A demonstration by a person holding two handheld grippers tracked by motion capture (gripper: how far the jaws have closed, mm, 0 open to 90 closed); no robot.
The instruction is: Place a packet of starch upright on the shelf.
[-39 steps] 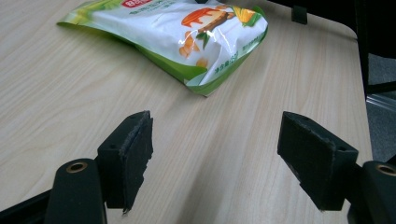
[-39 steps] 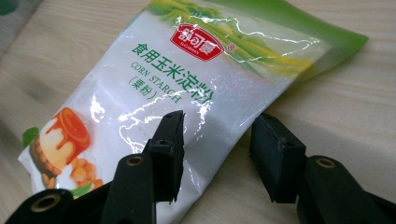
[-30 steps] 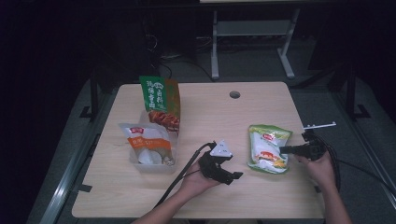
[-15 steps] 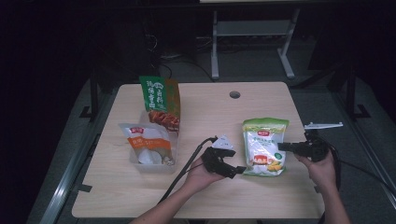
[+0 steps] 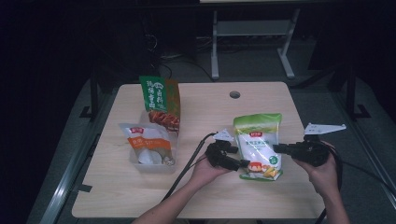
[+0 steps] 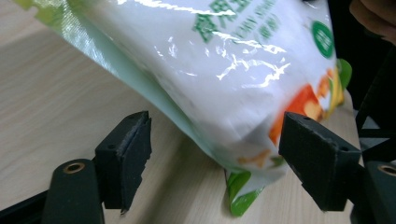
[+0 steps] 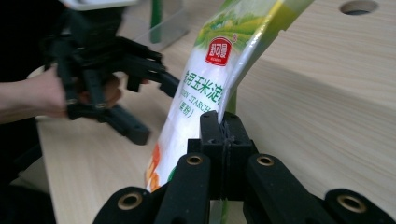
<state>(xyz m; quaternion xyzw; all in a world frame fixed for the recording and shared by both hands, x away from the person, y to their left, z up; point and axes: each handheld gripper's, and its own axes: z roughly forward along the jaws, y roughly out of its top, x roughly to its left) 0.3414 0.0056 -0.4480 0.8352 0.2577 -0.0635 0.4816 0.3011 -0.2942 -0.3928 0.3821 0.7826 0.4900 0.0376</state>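
A white and green starch bag (image 5: pixel 258 144) stands tilted upright on the table, right of centre. My right gripper (image 5: pixel 280 148) is shut on the bag's right edge (image 7: pixel 233 93); its jaws are pressed together on the seam. My left gripper (image 5: pixel 242 159) is open at the bag's lower left, one finger (image 6: pixel 125 156) on each side of the bag's bottom corner (image 6: pixel 243 140). The bag's bottom still rests on the wood.
A green snack bag (image 5: pixel 160 101) stands at the back left. In front of it a clear plastic bin (image 5: pixel 140 163) holds a white and orange bag (image 5: pixel 147 145). The table has a cable hole (image 5: pixel 235 94) at its far edge. A black cable (image 5: pixel 187 165) trails from my left gripper.
The starch bag has gone from lying flat to tilted upright, lifted by my right gripper on its edge. My left gripper has moved right to the bag's lower corner.
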